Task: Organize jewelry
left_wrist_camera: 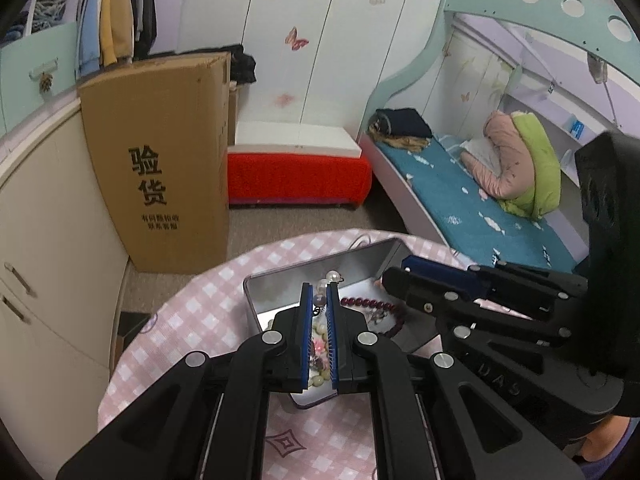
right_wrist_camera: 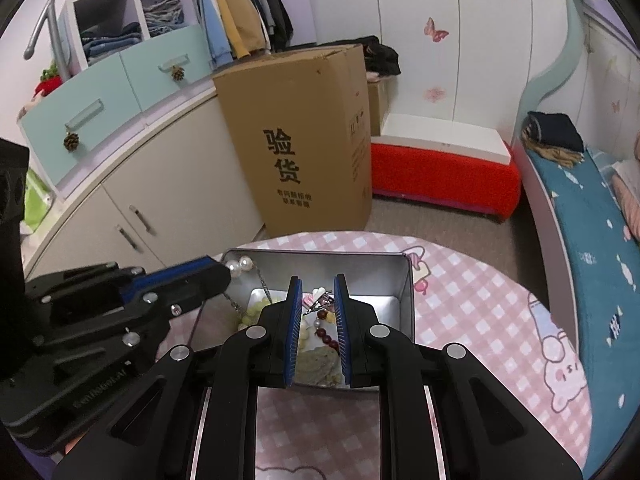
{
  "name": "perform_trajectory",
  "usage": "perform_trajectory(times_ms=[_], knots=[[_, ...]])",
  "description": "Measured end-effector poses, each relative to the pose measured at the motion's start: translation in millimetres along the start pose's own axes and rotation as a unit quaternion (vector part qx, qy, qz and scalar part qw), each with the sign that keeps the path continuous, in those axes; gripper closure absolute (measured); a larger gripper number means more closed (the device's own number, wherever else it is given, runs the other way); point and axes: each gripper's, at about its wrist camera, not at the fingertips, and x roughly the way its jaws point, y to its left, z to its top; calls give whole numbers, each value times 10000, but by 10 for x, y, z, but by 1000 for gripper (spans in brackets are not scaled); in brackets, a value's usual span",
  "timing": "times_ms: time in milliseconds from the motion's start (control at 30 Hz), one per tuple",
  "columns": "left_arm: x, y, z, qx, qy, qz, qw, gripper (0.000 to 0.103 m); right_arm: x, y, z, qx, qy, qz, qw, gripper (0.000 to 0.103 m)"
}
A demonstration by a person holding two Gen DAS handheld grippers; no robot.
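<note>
Pearls (left_wrist_camera: pixel 320 300) pinched in nearly closed left tongs (left_wrist_camera: pixel 319 289), above tin (left_wrist_camera: pixel 256 308); right tongs (right_wrist_camera: pixel 317 286) part-open beside them, empty, poised to untangle.

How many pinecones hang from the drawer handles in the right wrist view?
2. One pinecone hangs from the left teal drawer's handle; the other pinecone from the drawer to its right. Others may be out of frame.

left gripper (left_wrist_camera: pixel 319 294): fingers nearly closed, angled down | right gripper (right_wrist_camera: pixel 318 286): fingers parted, angled down
</note>
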Motion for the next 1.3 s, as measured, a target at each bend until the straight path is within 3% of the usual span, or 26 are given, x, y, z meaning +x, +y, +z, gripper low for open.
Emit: perform_trajectory(times_ms=[433,567,667,733,833,967,1033,1067,1167,1200,1300], knots=[[102,116,-17,-254,207,4,9995,97,256,-40,-47,116,297,70,9995,86],[53,130,-19,-343,164,-27,9993,75,312,-30,-78,136,370,77,9992,86],[20,123,-9,-361,138,-33,9992,73,322,-32,-81,168,384,94,9991,86],[0,124,-15,-385,110,8,9992,62,316,-48,-83,231,382,115,9989,85],[-52,155,-16,-543,31,87,9985,58,300,-72,-81,309,383,90,9987,84],[-123,193,-30,-628,-40,182,9978,44,222,-69,-95,311,346,48,9989,83],[-175,199,-44,-653,-83,280,9974,40,143,-64,-101,313,279,-7,9991,66],[-213,202,-56,-659,-113,339,9972,37,76,-60,-104,330,194,-47,9993,51],[-294,195,-88,-636,-128,665,9957,26,-100,-55,-123,280,49,-179,9994,50],[-329,183,-100,-610,-124,937,9937,24,-159,-56,-137,272,4,-215,9994,47],[-463,113,-156,-422,-272,1353,9895,24,-416,-37,-211,243,-205,-300,9990,44]])
